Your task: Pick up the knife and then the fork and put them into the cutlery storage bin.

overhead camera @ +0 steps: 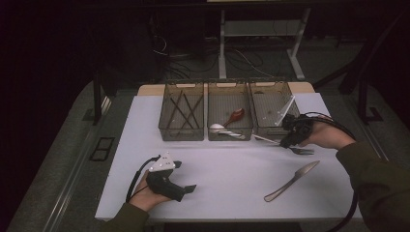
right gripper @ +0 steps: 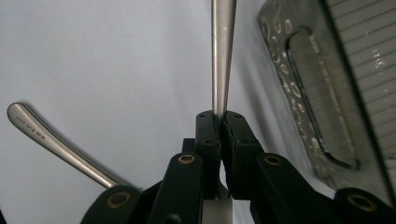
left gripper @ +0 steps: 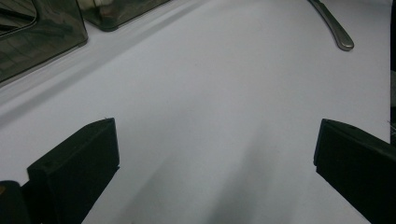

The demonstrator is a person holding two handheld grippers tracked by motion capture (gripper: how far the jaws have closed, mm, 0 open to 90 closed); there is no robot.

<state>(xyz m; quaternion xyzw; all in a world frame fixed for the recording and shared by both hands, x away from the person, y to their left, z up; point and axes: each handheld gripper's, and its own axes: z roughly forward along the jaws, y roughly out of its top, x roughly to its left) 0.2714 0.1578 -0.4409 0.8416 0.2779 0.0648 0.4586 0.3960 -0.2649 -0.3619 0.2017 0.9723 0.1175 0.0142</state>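
Observation:
A metal fork (overhead camera: 265, 139) lies low over the white table just in front of the right-hand clear bin (overhead camera: 270, 108). Its handle (right gripper: 222, 51) points toward the middle bin and its tines toward the person's right hand. My right gripper (overhead camera: 286, 142) (right gripper: 218, 116) is shut on the fork near its neck. A metal knife (overhead camera: 292, 180) lies on the table nearer the front right, and its handle end (right gripper: 42, 135) shows to the left of the jaws. My left gripper (overhead camera: 186, 189) (left gripper: 215, 154) rests at the front left, jaws wide apart with only bare table between them.
Three clear bins stand in a row at the back. The left bin (overhead camera: 181, 111) holds dark chopsticks. The middle bin (overhead camera: 229, 96) holds a red-brown spoon (overhead camera: 235, 116) and a white spoon (overhead camera: 216, 127). The knife handle (left gripper: 334, 28) lies ahead of the left gripper.

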